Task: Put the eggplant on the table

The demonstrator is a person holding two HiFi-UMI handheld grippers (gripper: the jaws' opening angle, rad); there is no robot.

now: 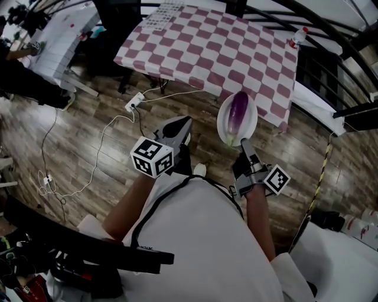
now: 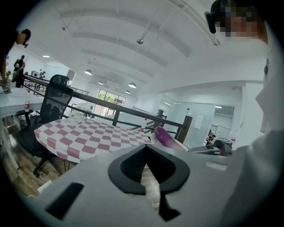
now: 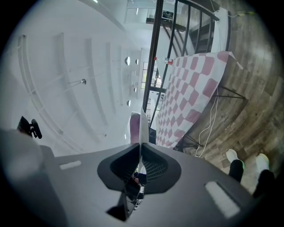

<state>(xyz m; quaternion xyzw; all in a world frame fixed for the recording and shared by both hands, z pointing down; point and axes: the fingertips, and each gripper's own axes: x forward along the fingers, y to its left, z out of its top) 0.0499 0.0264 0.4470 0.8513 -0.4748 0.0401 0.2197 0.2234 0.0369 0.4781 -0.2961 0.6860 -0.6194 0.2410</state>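
A purple eggplant [image 1: 238,111] lies on a white plate [image 1: 222,122] held in the air just short of the near edge of the pink-and-white checked table [image 1: 207,47]. My right gripper [image 1: 243,141] is shut on the plate's near rim. In the right gripper view the plate [image 3: 141,126] stands edge-on between the jaws, with a strip of eggplant [image 3: 134,133] beside it. My left gripper [image 1: 180,125] hangs to the plate's left, its jaws together and empty. From the left gripper [image 2: 145,146] view the eggplant [image 2: 164,136] shows ahead to the right, the table [image 2: 84,133] to the left.
A small bottle [image 1: 298,36] stands at the table's far right corner and a printed sheet [image 1: 159,15] lies at its far left. A power strip with cables [image 1: 134,102] lies on the wooden floor. A black railing [image 1: 331,41] runs along the right. A black office chair [image 2: 53,95] stands beyond the table.
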